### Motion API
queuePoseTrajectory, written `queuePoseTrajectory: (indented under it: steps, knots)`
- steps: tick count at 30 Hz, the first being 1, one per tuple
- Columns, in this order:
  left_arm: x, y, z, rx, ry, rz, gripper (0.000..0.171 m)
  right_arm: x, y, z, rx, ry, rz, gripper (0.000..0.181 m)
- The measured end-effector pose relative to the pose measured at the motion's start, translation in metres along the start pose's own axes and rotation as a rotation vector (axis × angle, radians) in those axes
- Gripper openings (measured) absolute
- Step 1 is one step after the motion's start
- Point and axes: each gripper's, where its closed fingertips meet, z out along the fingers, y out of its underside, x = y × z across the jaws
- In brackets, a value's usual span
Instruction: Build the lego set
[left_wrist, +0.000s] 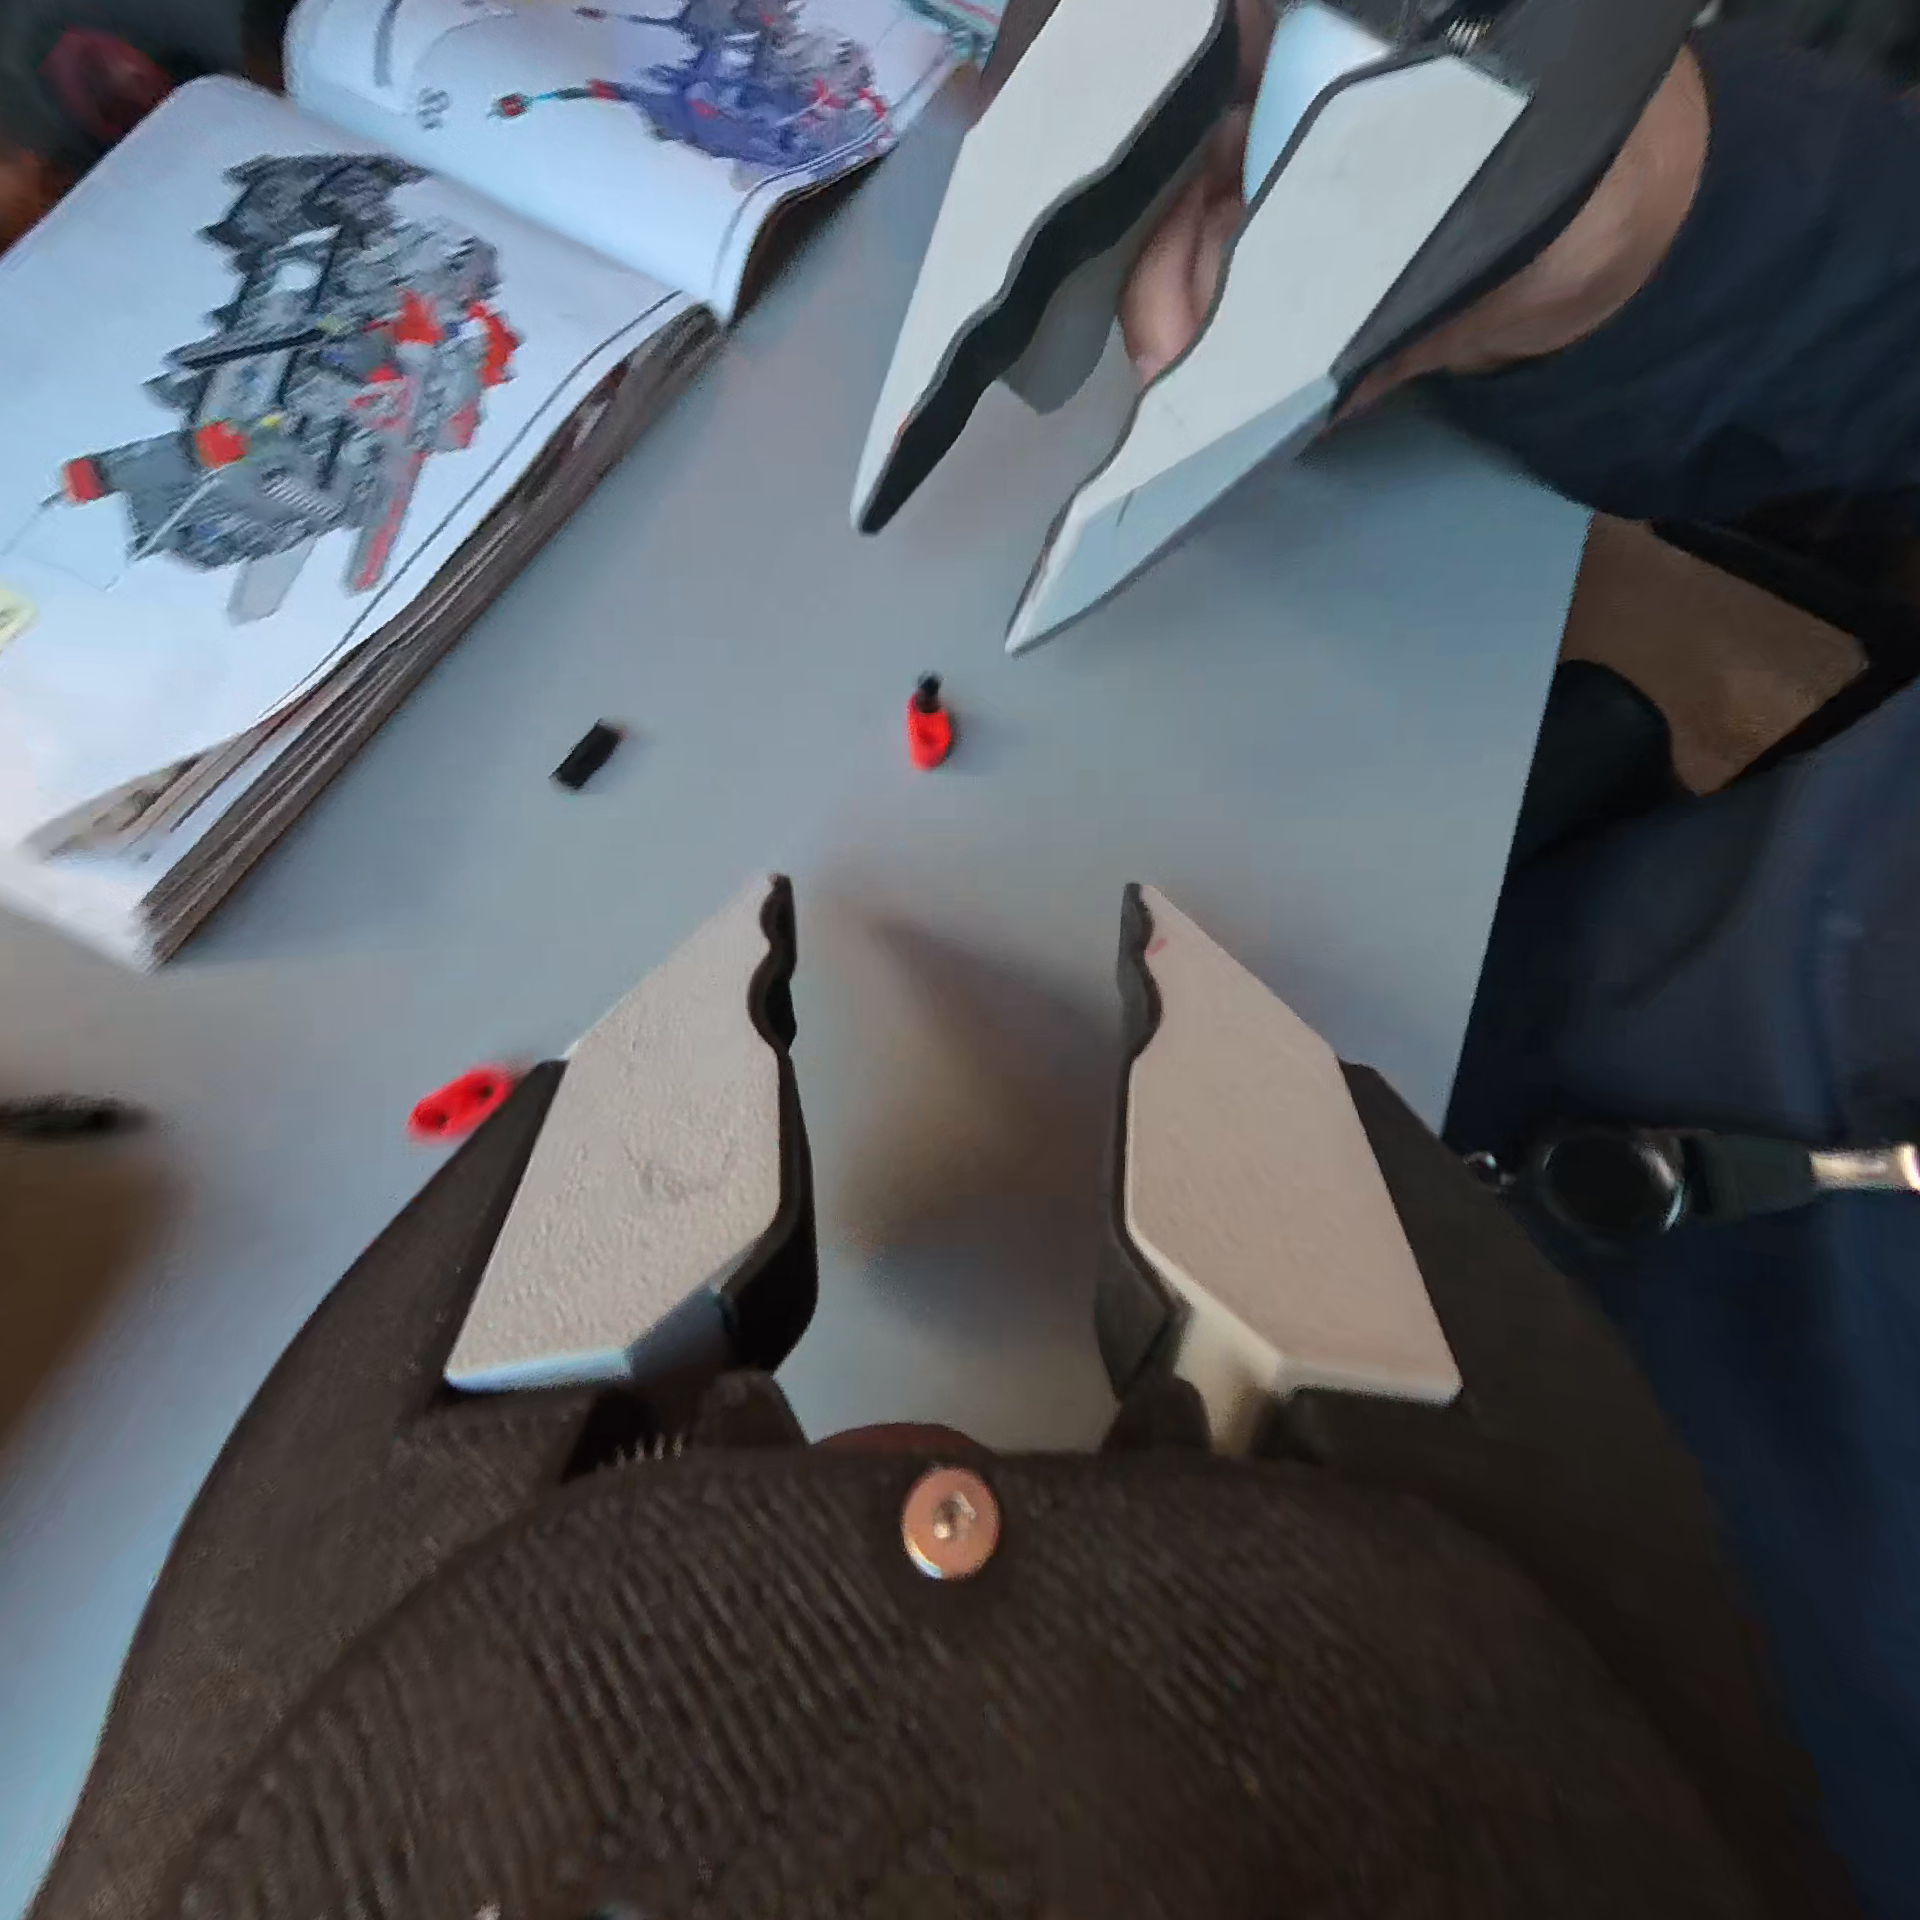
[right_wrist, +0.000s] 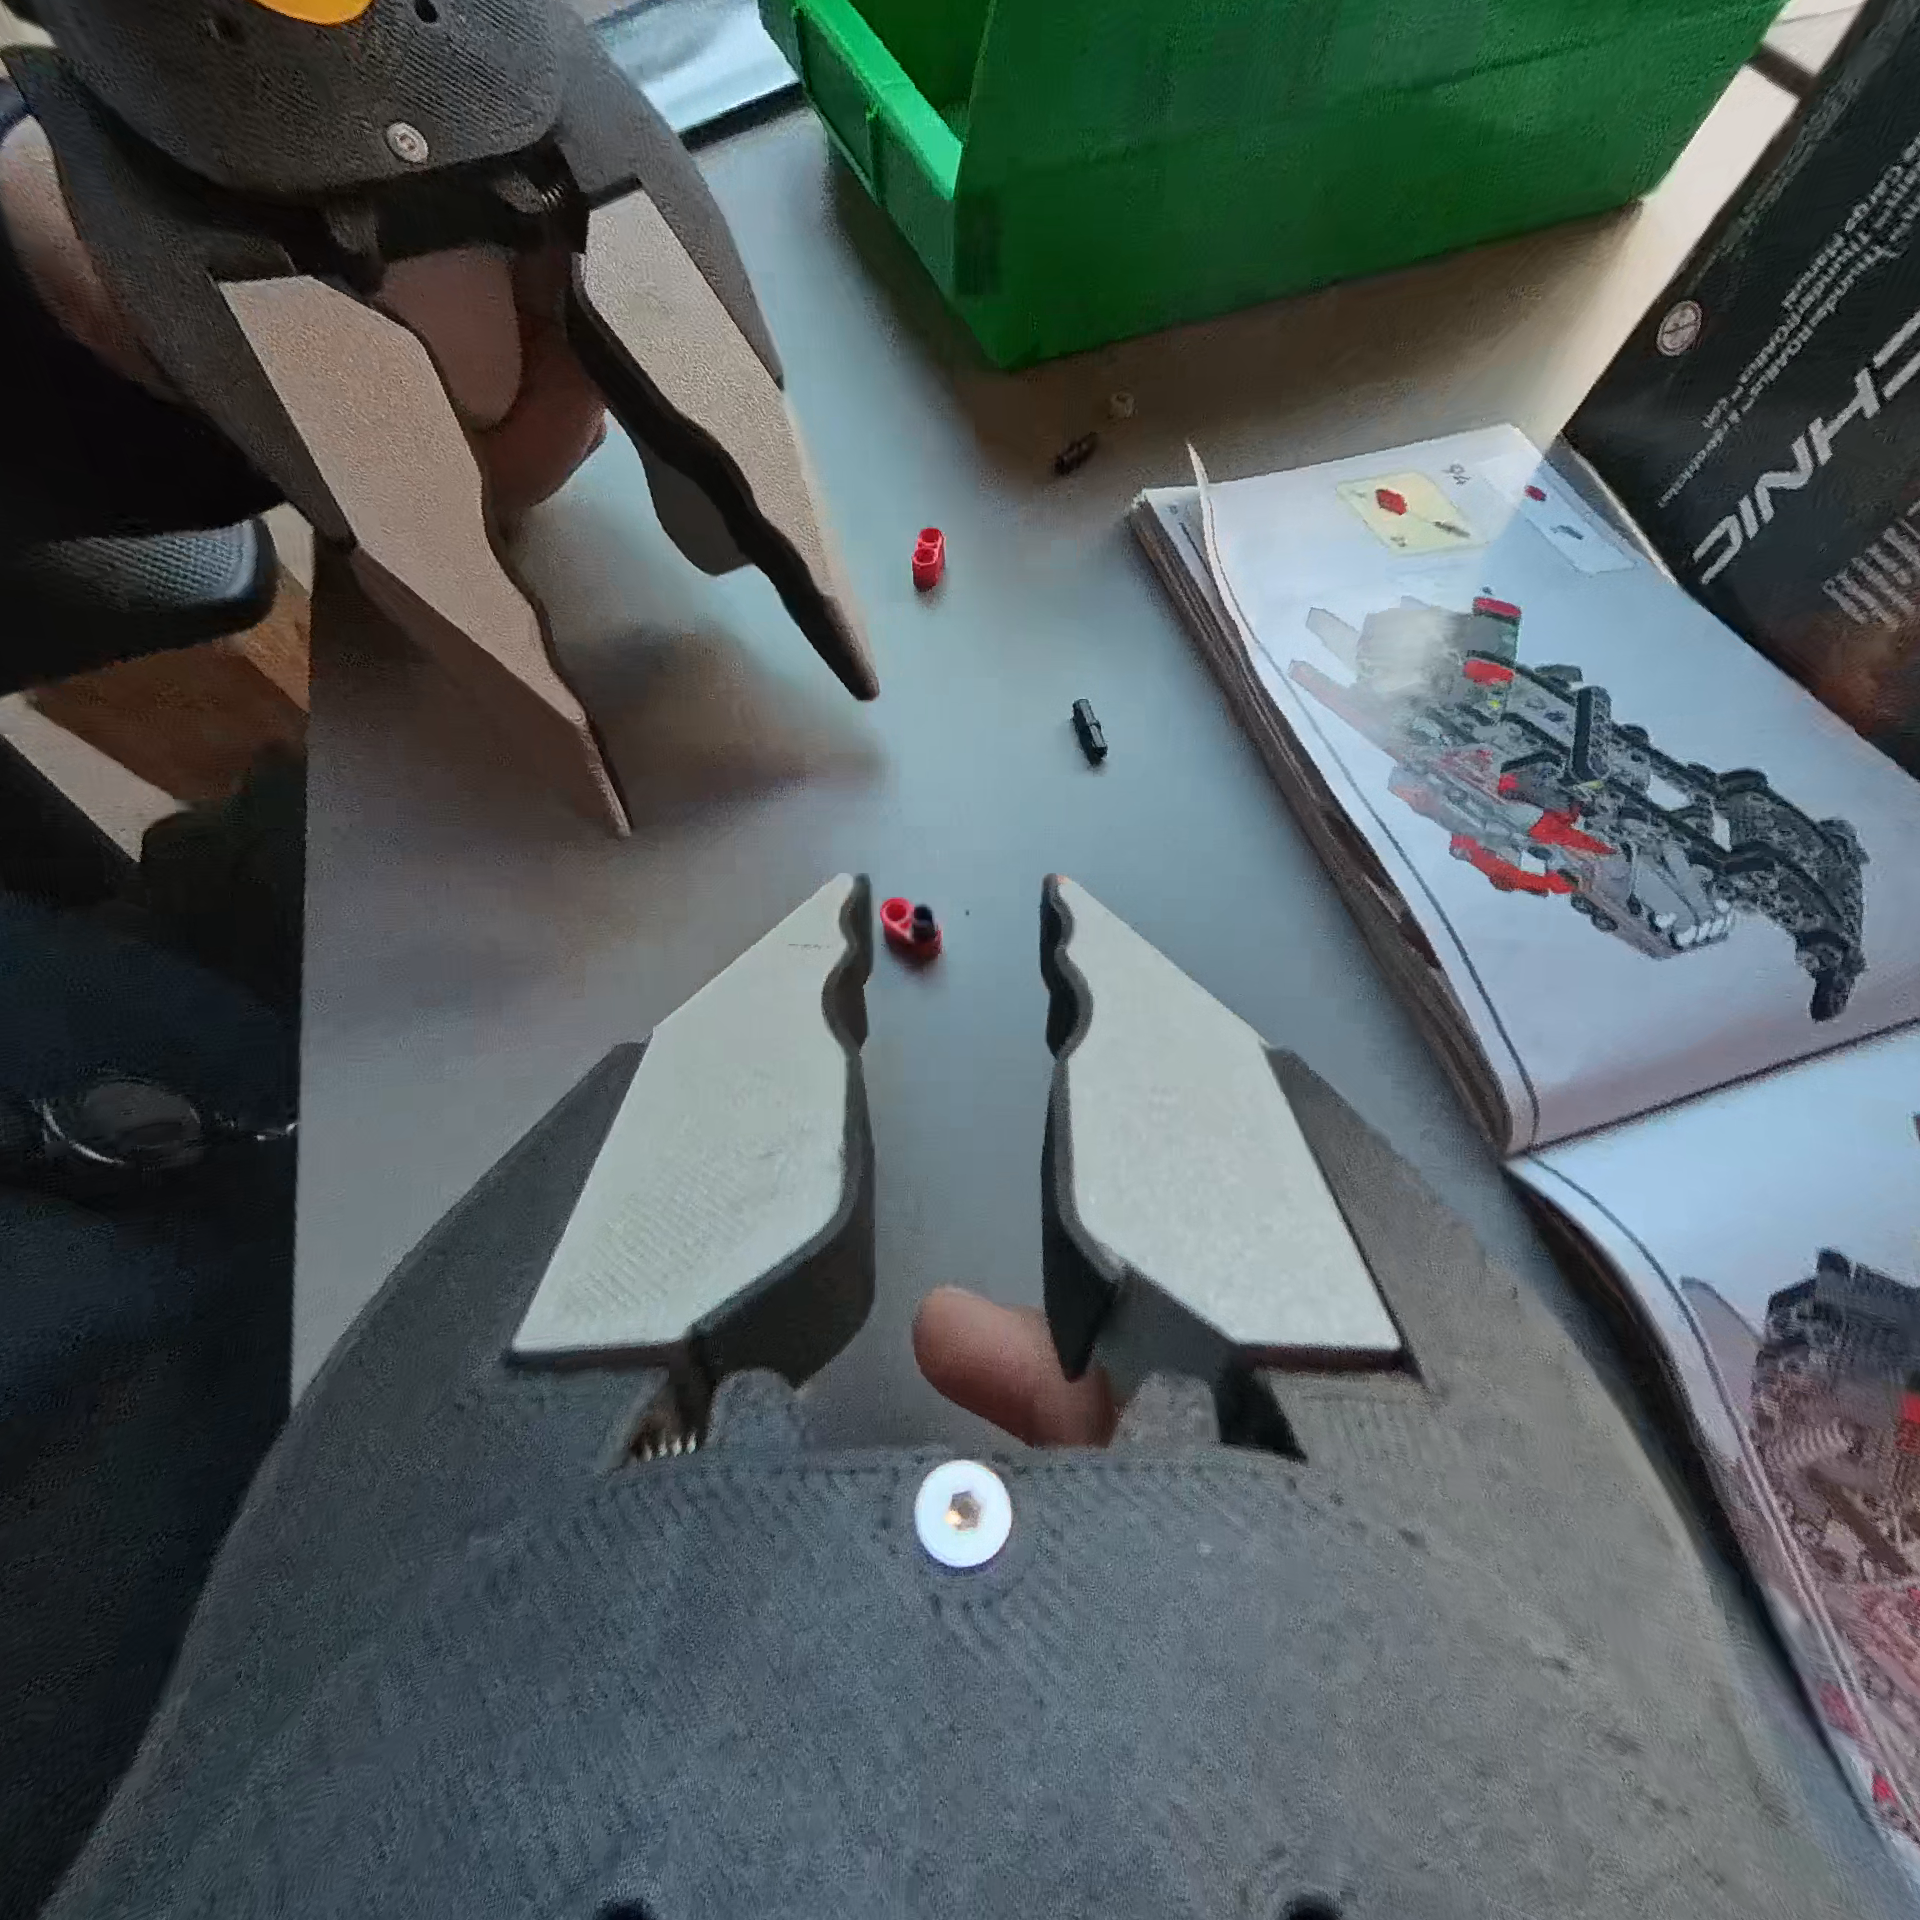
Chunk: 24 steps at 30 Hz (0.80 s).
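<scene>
both grippers (left_wrist: 958, 894) (right_wrist: 951, 891) gape empty; red piece (right_wrist: 911, 928) lies flat, black pin upright.

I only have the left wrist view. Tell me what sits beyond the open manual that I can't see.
Observer: A green bin stands at the far side of the table.
Operator: Report anything else near the manual.
Observer: A black box stands beside the manual.
Operator: Check for stray parts by the bin.
Observer: Two tiny pieces, one dark and one pale, lie just in front of the green bin.
</scene>
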Motion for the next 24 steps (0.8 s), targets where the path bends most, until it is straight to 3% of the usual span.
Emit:
queuePoseTrajectory:
  steps: [4,7,11,15,19,22,24]
  knots:
    - [-0.027,0.023,-0.039,0.024,-0.120,-0.079,0.052,0.018,-0.021,0.016,-0.038,0.033,-0.022,0.014]
    - [-0.062,0.030,-0.054,0.019,-0.232,-0.144,0.046,0.031,-0.026,0.036,-0.102,0.034,-0.047,0.015]
    - [-0.083,0.029,-0.042,-0.071,-0.280,-0.077,0.046,0.036,-0.019,0.055,-0.193,0.018,-0.093,0.018]
    - [-0.084,0.027,-0.029,-0.115,-0.234,-0.015,0.031,0.035,-0.007,0.066,-0.241,0.001,-0.126,0.018]
    - [-0.084,0.025,-0.026,-0.122,-0.210,-0.017,0.012,0.036,-0.009,0.071,-0.219,-0.019,-0.123,0.001]
    - [-0.078,0.023,-0.022,-0.109,-0.199,-0.041,0.012,0.033,-0.009,0.068,-0.225,-0.020,-0.154,0.001]
    - [-0.069,0.021,-0.018,-0.095,-0.189,-0.067,0.012,0.021,-0.019,0.060,-0.144,-0.022,-0.247,0.001]
